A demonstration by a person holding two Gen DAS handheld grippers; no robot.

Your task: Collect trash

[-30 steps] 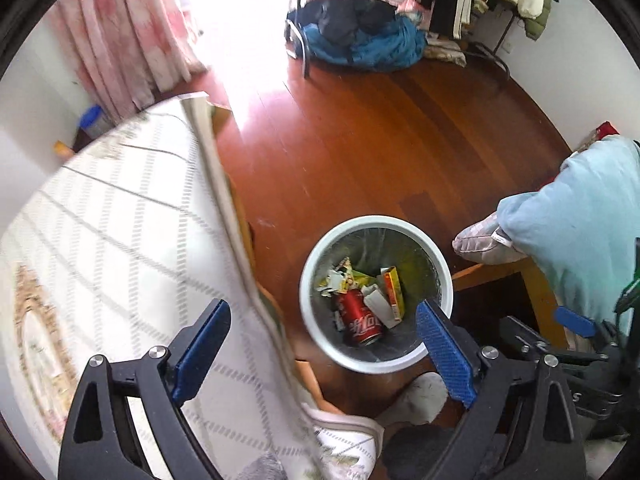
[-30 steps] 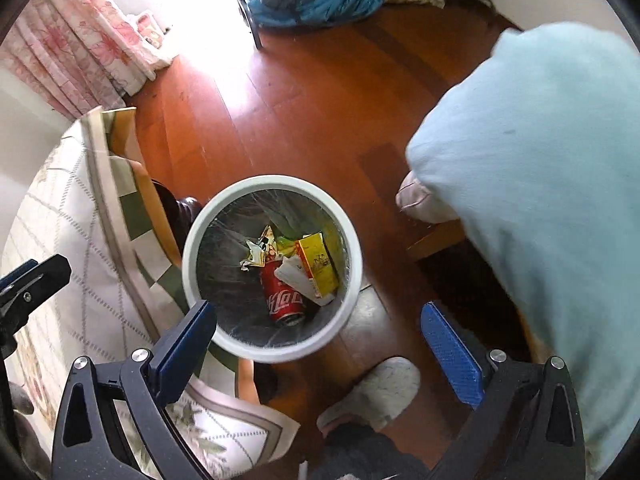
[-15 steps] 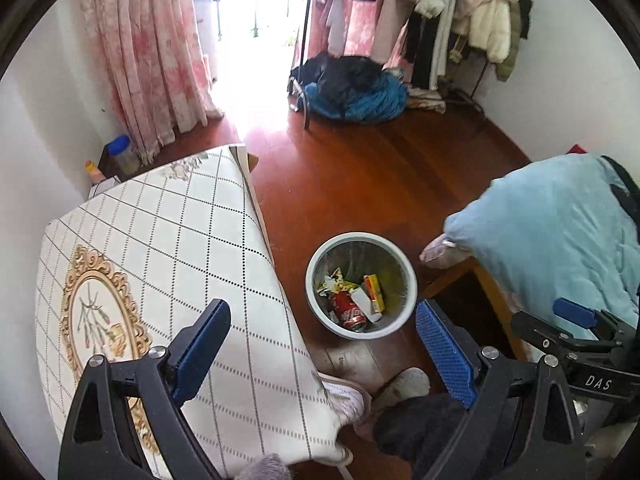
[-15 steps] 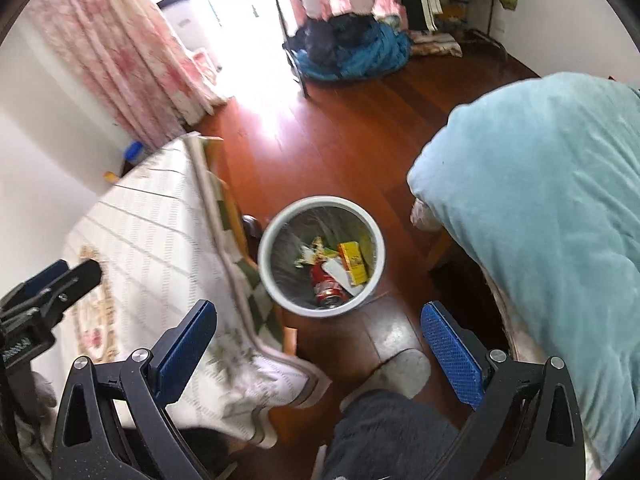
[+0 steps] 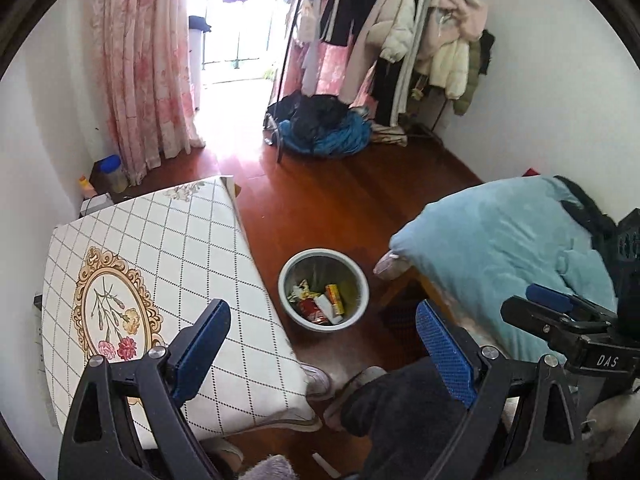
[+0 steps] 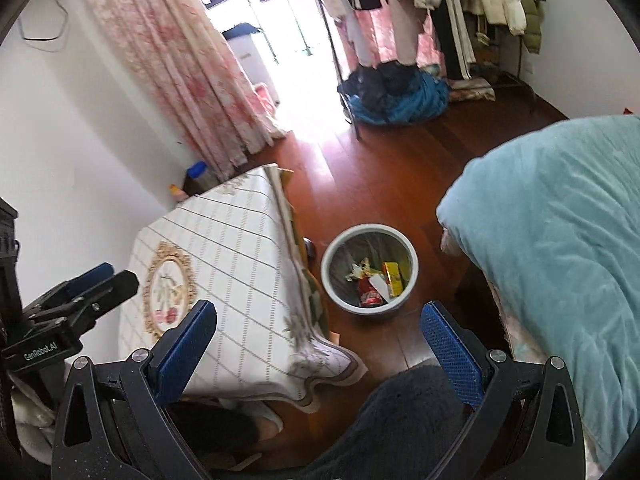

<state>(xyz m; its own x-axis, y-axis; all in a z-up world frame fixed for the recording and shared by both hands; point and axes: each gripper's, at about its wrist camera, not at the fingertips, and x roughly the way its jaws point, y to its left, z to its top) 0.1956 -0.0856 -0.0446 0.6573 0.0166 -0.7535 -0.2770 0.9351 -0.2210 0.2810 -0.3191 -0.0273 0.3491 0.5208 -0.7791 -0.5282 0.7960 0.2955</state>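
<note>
A round white trash bin (image 5: 292,272) stands on the wooden floor between the table and the bed; it also shows in the right wrist view (image 6: 332,280). Inside lie a red soda can (image 5: 310,308) (image 6: 368,294), a yellow box (image 5: 335,299) (image 6: 393,278) and crumpled wrappers (image 5: 300,290). My left gripper (image 5: 324,348) is open and empty, held high above the bin. My right gripper (image 6: 320,344) is open and empty, also high above. Each gripper shows at the edge of the other's view.
A table with a white checked, flower-patterned cloth (image 5: 160,264) stands left of the bin. A light blue blanket (image 5: 500,248) covers the bed on the right. A clothes rack (image 5: 400,40), a pile of clothes (image 5: 324,128) and pink curtains (image 5: 148,60) stand at the back.
Both grippers have risen well away from the bin, which now looks much smaller. The table top and the back of the room have come into view. Both stay open.
</note>
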